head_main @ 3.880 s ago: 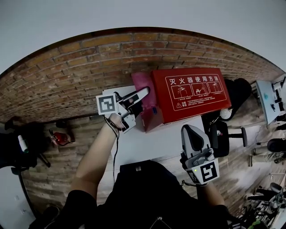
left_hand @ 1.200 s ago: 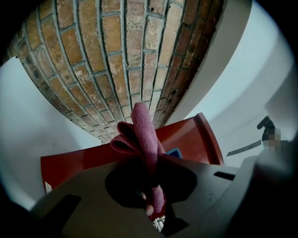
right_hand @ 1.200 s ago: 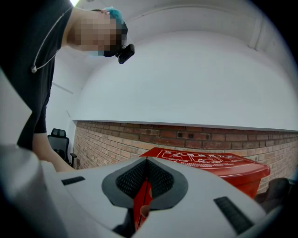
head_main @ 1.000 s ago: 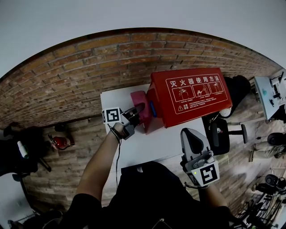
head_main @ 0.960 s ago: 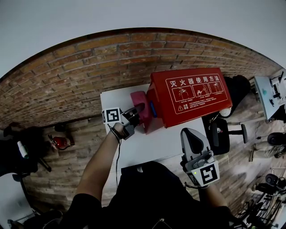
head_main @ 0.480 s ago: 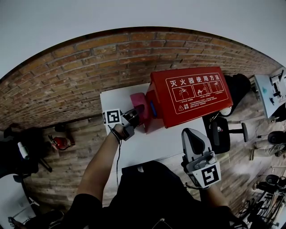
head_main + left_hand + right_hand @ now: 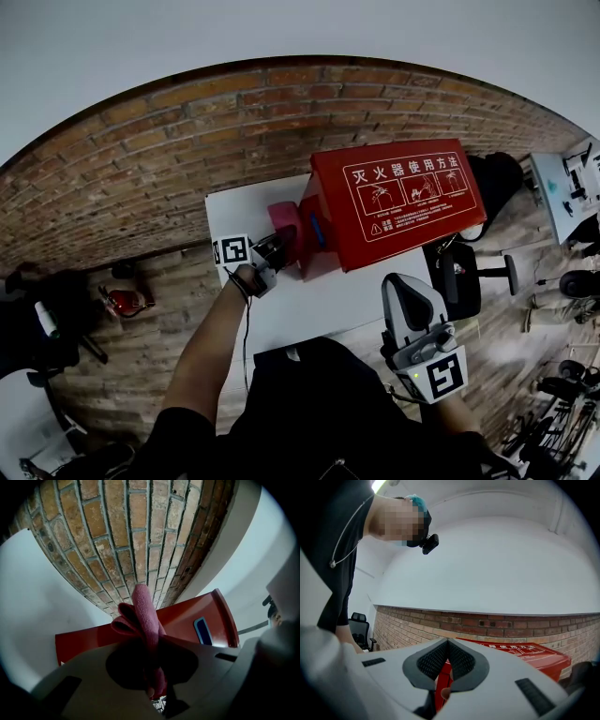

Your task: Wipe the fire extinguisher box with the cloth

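Now, your left gripper (image 7: 152,667) has its jaws clamped on the pink cloth (image 7: 143,616), which bunches up and stands out past the tips; in the last few seconds you have drawn this gripper along the left end of the fire extinguisher box (image 7: 394,202), from the far side by the brick wall (image 7: 187,141) back toward you, and the cloth has come with it; that reads as one stroke across the end face nearly run out, so this end looks partly wiped, while the printed top has not yet been touched by the cloth.

From the jaws outward: the cloth lies right against the red end panel, just left of the blue inset (image 7: 203,631); whether it presses firmly or only brushes, you cannot tell from here; the box sits beyond and to the right of the jaws, on the white counter (image 7: 319,300), close to the wall.

Your right gripper (image 7: 447,660) has its jaws together on nothing; it hovers near the counter's near edge, well apart from the cloth, with the box ahead of it.
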Tool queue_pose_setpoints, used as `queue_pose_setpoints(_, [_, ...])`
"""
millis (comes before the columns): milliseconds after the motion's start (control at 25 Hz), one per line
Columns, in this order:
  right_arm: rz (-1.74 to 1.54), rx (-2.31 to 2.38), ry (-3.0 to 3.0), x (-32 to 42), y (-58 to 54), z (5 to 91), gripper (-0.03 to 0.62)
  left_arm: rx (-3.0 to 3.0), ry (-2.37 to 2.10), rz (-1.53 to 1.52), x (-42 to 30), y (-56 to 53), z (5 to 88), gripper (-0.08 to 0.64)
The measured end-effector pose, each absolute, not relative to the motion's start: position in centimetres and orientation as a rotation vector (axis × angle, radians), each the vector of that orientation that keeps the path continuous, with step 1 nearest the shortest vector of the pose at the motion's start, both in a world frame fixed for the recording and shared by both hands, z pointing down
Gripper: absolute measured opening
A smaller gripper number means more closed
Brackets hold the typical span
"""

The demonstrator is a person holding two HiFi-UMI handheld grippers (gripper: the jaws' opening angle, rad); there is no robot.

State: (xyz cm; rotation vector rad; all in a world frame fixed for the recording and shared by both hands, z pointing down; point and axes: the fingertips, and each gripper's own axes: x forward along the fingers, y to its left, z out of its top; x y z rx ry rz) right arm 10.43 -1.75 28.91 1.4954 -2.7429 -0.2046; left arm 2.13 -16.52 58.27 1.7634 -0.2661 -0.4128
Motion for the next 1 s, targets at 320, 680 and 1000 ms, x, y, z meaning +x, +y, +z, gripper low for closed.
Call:
queue_pose_setpoints(320, [-0.172,1.498,-2.744,10.8,-1.9,28.7,0.020,1.810,-0.294,-0.366,1.8,-16.6,60.1,0.092])
queue_pose_setpoints(680, [-0.141,1.491,-2.741,11.1,-2.4,28.9,0.020,1.782,-0.262,-0.385,1.8,-16.4,61.8,0.092])
queue_pose_setpoints(1000, [-0.154,1.487,-2.745,11.1,-2.9,28.6,0.020,1.793,-0.275,-0.358,1.8,-16.4,63.8,0.092])
